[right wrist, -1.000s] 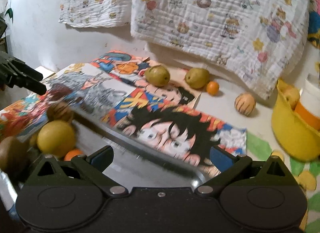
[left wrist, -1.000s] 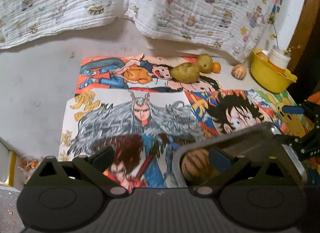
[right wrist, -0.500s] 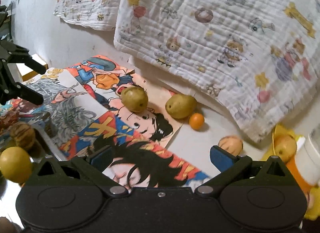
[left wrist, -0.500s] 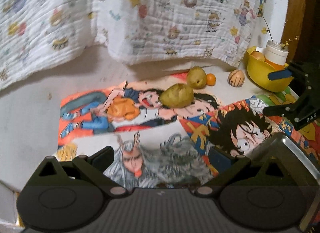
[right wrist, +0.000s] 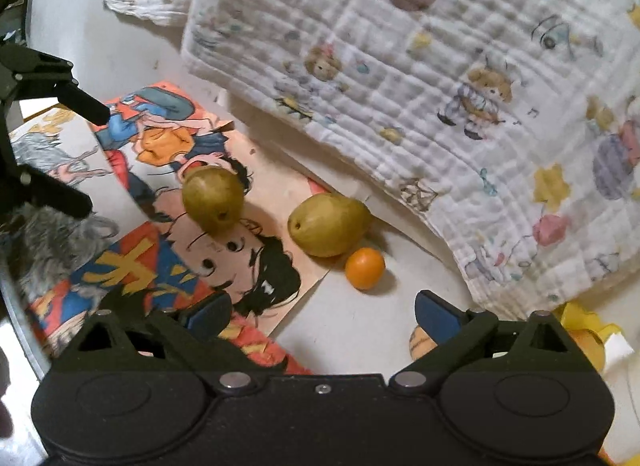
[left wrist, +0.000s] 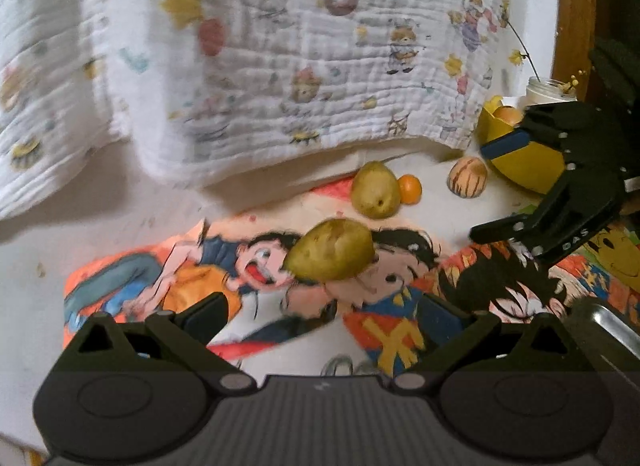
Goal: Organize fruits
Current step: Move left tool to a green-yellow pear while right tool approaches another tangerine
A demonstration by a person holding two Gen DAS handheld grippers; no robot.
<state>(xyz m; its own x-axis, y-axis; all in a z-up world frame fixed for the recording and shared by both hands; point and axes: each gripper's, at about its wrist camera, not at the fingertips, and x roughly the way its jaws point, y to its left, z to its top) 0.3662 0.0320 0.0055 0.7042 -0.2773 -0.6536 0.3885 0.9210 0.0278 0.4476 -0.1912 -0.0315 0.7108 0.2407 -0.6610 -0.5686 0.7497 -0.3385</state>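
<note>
Two green-yellow pears lie on the cartoon posters: the near pear and the far pear. A small orange touches the far pear. A striped round fruit sits by the yellow bowl. My left gripper is open, just short of the near pear. My right gripper is open with its jaws closing, nothing between them, the orange just ahead.
A printed white cloth hangs behind the fruits over the back of the surface. A metal tray rim shows at the frame edges. A white jar stands behind the bowl, which holds fruit.
Both grippers moved forward toward the fruits below the cloth. The tray with its fruits slid almost out of both views. The right fingers came slightly closer together.
</note>
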